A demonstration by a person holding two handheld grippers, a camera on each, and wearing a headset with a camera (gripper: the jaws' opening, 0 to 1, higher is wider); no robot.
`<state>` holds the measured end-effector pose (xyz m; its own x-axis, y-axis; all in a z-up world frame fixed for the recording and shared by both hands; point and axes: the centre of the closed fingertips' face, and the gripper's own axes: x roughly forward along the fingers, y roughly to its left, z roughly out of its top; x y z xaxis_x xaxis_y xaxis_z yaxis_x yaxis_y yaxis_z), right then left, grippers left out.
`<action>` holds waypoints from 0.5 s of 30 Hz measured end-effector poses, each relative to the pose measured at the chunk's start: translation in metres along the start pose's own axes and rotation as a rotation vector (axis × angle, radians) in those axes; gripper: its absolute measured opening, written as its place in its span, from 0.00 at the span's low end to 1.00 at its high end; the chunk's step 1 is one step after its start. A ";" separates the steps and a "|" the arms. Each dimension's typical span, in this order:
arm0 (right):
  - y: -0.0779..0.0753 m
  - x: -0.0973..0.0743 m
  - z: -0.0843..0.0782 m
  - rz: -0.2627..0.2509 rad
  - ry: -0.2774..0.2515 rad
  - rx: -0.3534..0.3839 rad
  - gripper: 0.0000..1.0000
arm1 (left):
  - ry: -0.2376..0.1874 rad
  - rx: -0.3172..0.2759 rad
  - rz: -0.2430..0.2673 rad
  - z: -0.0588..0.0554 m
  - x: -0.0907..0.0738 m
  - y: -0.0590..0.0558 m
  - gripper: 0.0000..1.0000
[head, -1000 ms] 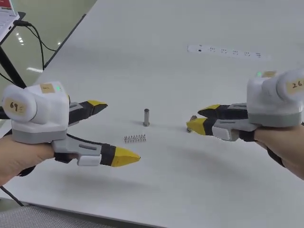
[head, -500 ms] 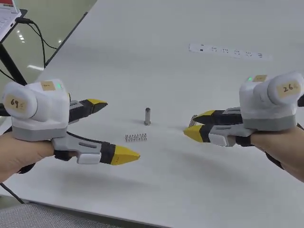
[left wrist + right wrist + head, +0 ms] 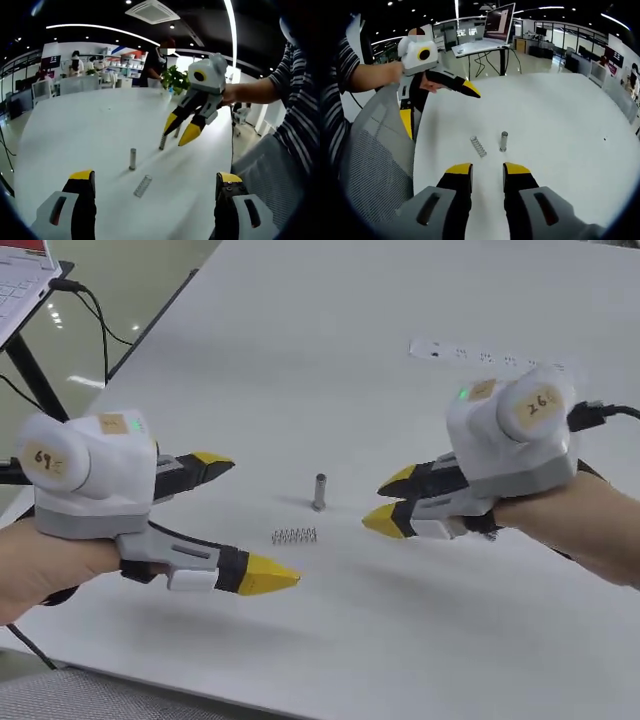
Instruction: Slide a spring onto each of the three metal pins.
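The left tongs (image 3: 245,520) are held wide apart with nothing between the jaws. They are carried roughly level above the near left part of the counter (image 3: 300,360), tips turned toward its middle. The right tongs (image 3: 385,502) are kept only narrowly apart, nothing being gripped, and are tilted slightly downward from the right side, with their tips near the pin (image 3: 320,491) but clear of it. Each tool is grasped from behind, by the left hand (image 3: 45,570) and the right hand (image 3: 575,515). The bodies are formed of smooth white and grey plastic with rounded housings, and the black jaws taper to pointed yellow tips. The pin, a short grey metal cylinder, is stood upright about midway between the counter's left and right edges. The spring (image 3: 294,536), a fine wire coil, is laid on its side just beside the pin, toward the near edge and apart from it. In the left gripper view a ribbed upright piece (image 3: 162,141) is seen on the counter beneath the right tongs; what it is cannot be told. The counter is white, smooth and faintly glossy. A flat white power strip (image 3: 490,357) is laid toward the far edge.
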<state>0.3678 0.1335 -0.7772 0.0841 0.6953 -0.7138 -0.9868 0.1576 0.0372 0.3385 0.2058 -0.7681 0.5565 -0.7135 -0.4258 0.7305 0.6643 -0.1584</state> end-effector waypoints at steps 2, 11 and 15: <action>0.001 0.005 0.004 0.013 0.018 -0.040 0.22 | 0.004 0.003 0.000 0.000 0.000 0.000 0.98; 0.019 0.026 0.010 0.097 0.181 -0.263 0.21 | 0.002 0.000 0.004 0.001 -0.002 0.000 0.98; 0.024 0.038 0.003 0.138 0.266 -0.335 0.21 | 0.004 -0.003 0.010 0.000 -0.003 0.001 0.98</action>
<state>0.3473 0.1659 -0.8014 -0.0465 0.4824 -0.8747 -0.9804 -0.1900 -0.0526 0.3373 0.2089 -0.7668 0.5623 -0.7057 -0.4310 0.7235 0.6722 -0.1567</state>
